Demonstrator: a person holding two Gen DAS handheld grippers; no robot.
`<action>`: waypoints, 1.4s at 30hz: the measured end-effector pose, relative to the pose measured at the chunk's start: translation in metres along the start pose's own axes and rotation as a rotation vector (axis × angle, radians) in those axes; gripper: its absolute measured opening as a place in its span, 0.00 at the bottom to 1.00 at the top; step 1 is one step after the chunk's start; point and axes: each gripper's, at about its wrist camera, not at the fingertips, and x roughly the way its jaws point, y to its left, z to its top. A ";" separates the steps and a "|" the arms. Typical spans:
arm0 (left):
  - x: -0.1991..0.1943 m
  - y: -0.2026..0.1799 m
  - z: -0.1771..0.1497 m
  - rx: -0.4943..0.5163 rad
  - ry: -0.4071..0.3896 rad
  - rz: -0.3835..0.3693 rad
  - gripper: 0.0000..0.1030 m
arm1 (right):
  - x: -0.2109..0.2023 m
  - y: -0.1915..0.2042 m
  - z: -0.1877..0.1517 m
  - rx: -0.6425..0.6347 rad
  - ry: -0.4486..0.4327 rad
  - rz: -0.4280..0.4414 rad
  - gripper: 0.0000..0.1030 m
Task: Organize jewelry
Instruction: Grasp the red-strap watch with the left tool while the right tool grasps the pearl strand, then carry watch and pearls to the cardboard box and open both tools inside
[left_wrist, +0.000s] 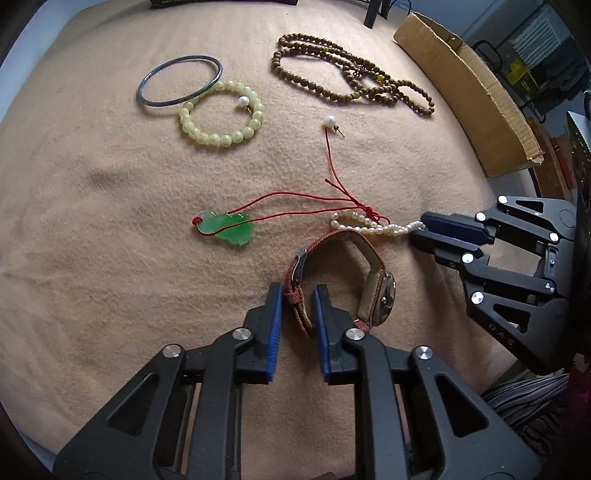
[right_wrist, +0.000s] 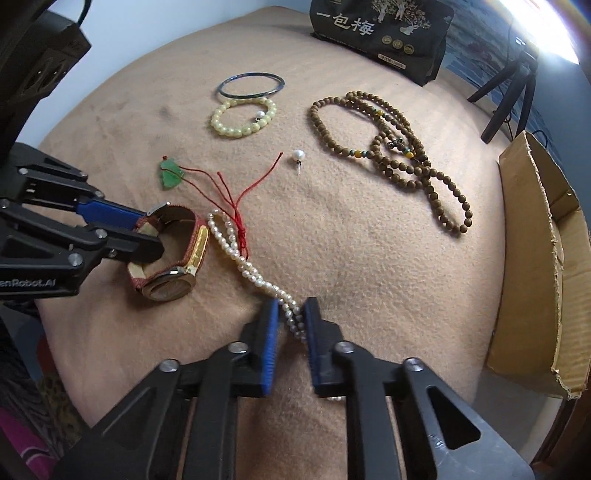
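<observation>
A watch with a red woven strap stands on its side on the tan cloth. My left gripper is shut on its strap; from the right wrist view the left gripper pinches the strap above the watch face. A doubled white pearl strand runs from the watch toward my right gripper, which is shut on its near end. In the left wrist view the right gripper holds the pearl strand. A green jade pendant on red cord lies beside them, the cord crossing the pearls.
Farther back lie a metal bangle, a yellow bead bracelet with a pearl stud on it, a loose pearl earring and a brown bead necklace. A cardboard box stands at the right; a dark bag behind.
</observation>
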 end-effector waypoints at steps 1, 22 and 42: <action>0.000 0.000 0.000 -0.003 -0.002 0.000 0.13 | -0.001 0.001 -0.001 0.001 0.001 0.001 0.06; -0.038 -0.017 -0.006 0.040 -0.118 -0.011 0.08 | -0.081 -0.012 -0.005 0.161 -0.215 -0.030 0.05; -0.082 -0.070 0.029 0.109 -0.274 -0.054 0.08 | -0.171 -0.084 -0.010 0.380 -0.499 -0.109 0.05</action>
